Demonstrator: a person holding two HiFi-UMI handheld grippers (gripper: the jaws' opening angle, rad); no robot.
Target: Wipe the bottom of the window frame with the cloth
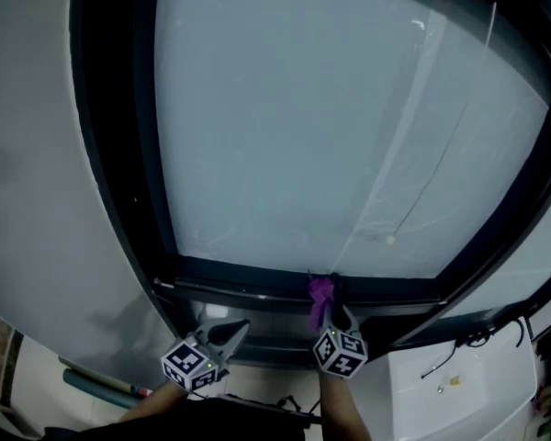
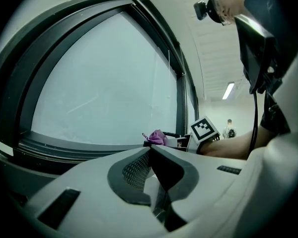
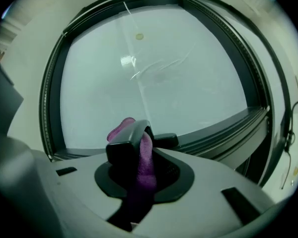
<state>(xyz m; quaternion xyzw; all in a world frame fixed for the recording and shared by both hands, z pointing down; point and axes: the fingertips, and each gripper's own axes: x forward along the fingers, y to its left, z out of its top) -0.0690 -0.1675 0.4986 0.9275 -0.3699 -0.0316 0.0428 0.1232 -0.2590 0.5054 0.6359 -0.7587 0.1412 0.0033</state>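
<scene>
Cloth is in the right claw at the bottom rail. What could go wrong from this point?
1. The right claw pinches only a narrow fold of the purple cloth; dragging it along the window frame might pull it free.
2. A thin cord hangs down the glass close to the cloth, so a sideways wipe could snag it.

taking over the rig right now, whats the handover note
Right gripper: shut on the purple cloth, held at the bottom of the window frame, near its middle.
Left gripper: shut, nothing between its jaws, a little lower and to the left of the right one.
Done: cloth is gripped and at the frame; whether it touches, or any stretch is wiped, cannot be told.
Left: run the cloth along the bottom rail.
</scene>
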